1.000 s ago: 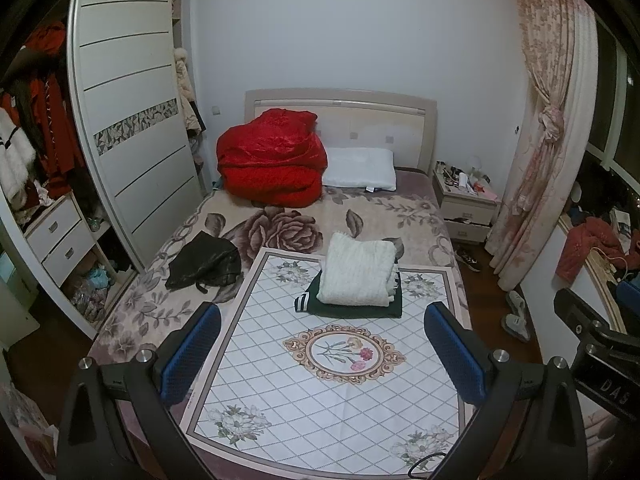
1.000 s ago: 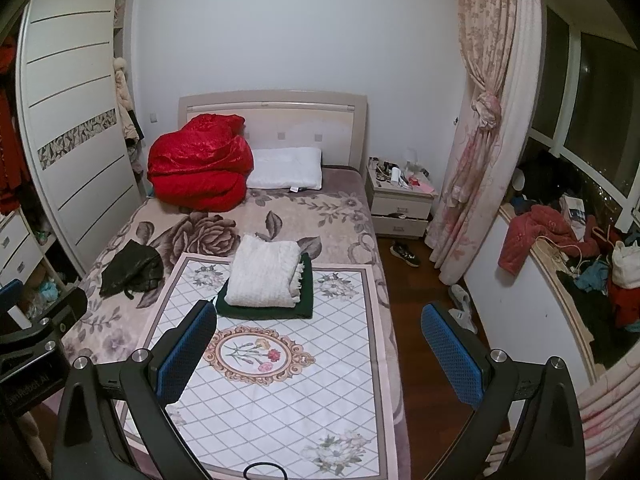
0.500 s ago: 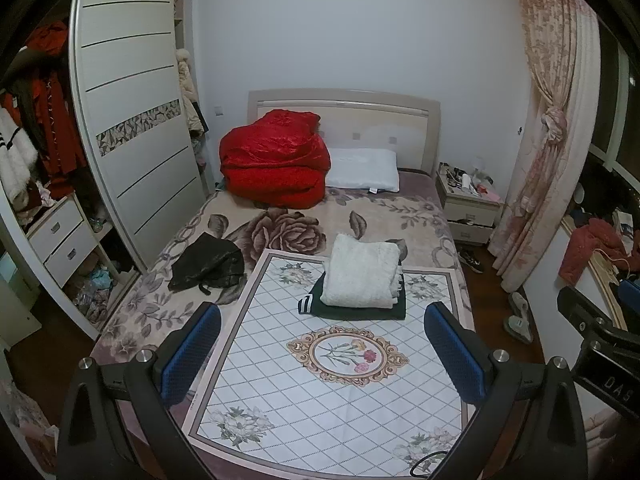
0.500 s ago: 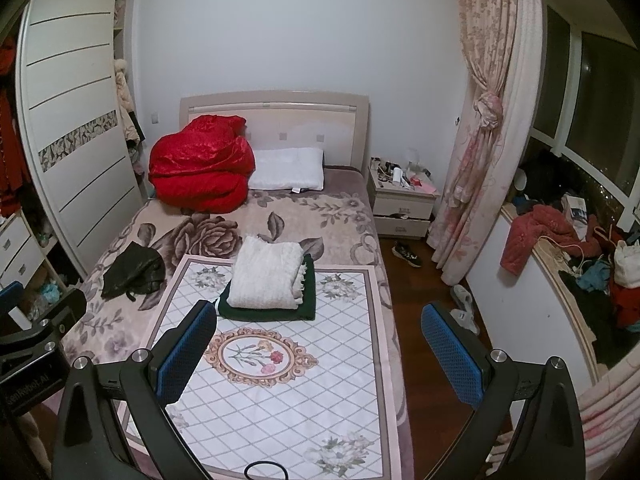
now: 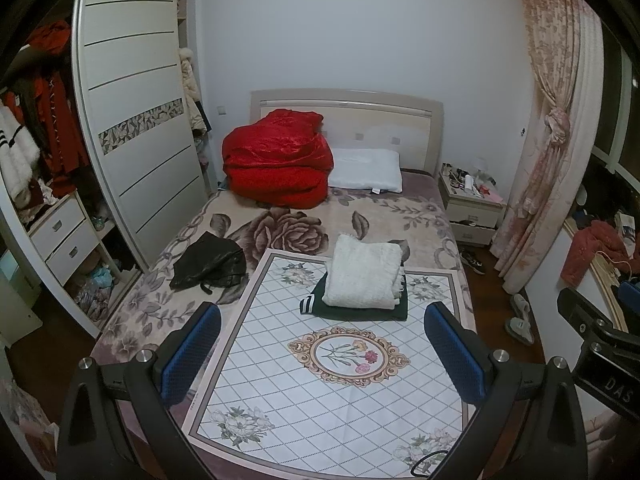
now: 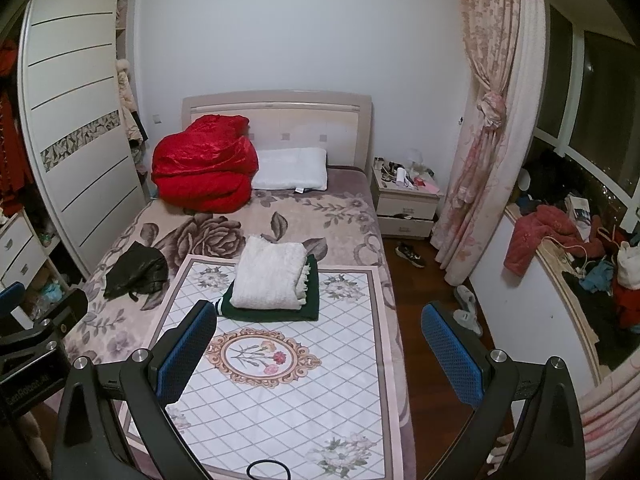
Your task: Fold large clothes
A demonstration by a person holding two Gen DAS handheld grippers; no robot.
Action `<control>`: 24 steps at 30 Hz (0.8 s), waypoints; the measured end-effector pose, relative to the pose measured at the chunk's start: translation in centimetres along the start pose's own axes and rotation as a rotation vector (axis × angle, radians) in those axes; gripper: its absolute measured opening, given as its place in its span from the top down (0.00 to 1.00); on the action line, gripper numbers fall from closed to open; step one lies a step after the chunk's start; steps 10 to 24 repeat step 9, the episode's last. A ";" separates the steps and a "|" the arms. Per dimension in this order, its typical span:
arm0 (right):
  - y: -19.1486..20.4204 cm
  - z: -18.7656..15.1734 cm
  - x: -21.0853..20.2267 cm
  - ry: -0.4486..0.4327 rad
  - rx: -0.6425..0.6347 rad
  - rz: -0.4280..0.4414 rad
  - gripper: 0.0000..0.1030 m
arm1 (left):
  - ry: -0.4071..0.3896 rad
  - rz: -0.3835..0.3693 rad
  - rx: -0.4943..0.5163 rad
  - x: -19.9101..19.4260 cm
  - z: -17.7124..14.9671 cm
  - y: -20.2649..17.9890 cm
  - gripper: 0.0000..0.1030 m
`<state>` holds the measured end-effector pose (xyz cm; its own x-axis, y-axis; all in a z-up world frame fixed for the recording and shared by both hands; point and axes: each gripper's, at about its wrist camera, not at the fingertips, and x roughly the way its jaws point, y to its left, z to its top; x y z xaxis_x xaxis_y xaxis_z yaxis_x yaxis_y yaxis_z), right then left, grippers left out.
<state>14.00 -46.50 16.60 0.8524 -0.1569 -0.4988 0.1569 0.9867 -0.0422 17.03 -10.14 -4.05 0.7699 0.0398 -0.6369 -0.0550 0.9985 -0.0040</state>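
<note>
both hand-held grippers: left point(image 5: 320, 350) and right point(image 6: 318, 346) wide open, empty, drifted back slightly | white sweater point(image 5: 364, 276) folded on green garment point(image 5: 360, 310) | black jacket point(image 5: 210, 266) probably next

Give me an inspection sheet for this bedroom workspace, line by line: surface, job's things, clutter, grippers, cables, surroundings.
Surface: bed with a white floral mat over the floral blanket.
Job's things: folded white knit stacked on a folded dark green garment; black garment crumpled, off the mat.
Clutter: red quilt and white pillow at the headboard.
Grippers: left gripper and right gripper open, holding nothing, above the bed.
Cables: black loop at the mat's near edge.
Surroundings: wardrobe, cluttered nightstand, tied curtain, clothes heaped on the window ledge.
</note>
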 end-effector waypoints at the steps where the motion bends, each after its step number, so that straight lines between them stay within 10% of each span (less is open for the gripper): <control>1: 0.0 -0.3 -0.1 -0.001 0.002 -0.001 0.00 | 0.001 0.000 0.002 -0.1 -0.1 0.1 0.00; 24: -0.3 -1.0 -0.7 -0.001 0.008 -0.008 0.00 | -0.006 0.004 -0.007 0.2 0.1 0.4 0.00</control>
